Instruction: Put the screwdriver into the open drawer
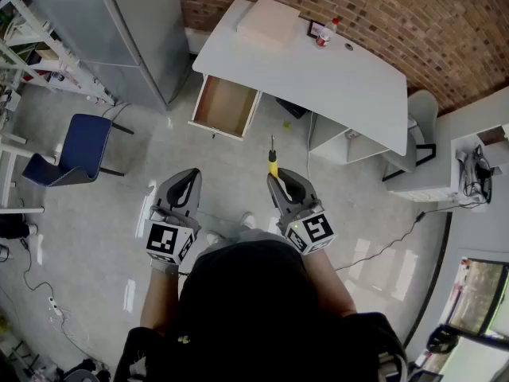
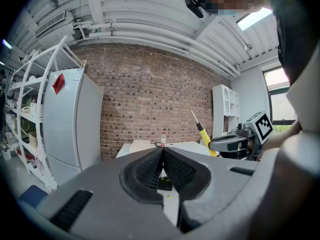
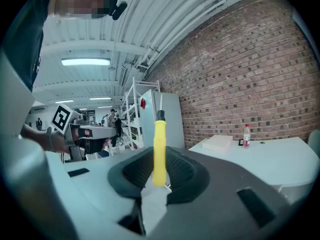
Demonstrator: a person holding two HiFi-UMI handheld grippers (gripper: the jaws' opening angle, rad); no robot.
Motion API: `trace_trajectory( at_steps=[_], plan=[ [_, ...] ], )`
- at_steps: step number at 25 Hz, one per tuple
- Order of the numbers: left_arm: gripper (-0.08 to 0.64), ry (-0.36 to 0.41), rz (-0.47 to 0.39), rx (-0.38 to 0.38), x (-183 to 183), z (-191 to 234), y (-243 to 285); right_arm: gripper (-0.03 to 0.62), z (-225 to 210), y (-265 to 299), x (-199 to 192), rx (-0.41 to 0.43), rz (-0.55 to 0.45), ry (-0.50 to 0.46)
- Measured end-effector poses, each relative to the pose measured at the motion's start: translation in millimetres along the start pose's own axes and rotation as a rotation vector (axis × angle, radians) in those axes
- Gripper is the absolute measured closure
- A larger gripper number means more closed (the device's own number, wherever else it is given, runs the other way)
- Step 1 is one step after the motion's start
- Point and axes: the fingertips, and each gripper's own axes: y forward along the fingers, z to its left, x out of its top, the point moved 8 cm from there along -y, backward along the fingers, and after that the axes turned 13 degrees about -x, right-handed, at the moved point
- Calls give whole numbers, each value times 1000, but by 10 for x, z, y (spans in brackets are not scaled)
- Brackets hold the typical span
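Screwdriver (image 1: 272, 162) pinched by its yellow handle in right gripper (image 1: 280, 178), shaft pointing ahead toward table (image 1: 342, 86). Held above floor (image 1: 238, 165), well apart from drawer (image 1: 225, 106). Drawer pulled open under table's left end. Left gripper (image 1: 189, 175) level beside right, pressed together, empty. Bottle (image 1: 324, 34) and flat box (image 1: 269, 22) on table near brick wall (image 1: 398, 6).

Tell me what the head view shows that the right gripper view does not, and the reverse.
Head view only: the open drawer and a blue chair. Right gripper view only: a ceiling light and people far behind. Both: the yellow-handled screwdriver clamped in the right gripper, the left gripper, and the white desk with its bottle.
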Motion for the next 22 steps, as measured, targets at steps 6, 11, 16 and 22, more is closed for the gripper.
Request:
trace_trajectory(
  at_steps=[6,11,16,22],
  plan=[
    [556,-10,16,1,-7,-180,267,512,-221,17,-19,26,17,-14],
    [557,-13,24,-1,7,-194,476,512,-378,87,20,43,-1,-15],
    [556,-23,27,33,-11,-257,688,511,-650,88,-43,52,6,19],
    [556,-58,47,57,-76,-282,843,511,-853,169,-105,60,33,47]
  ],
)
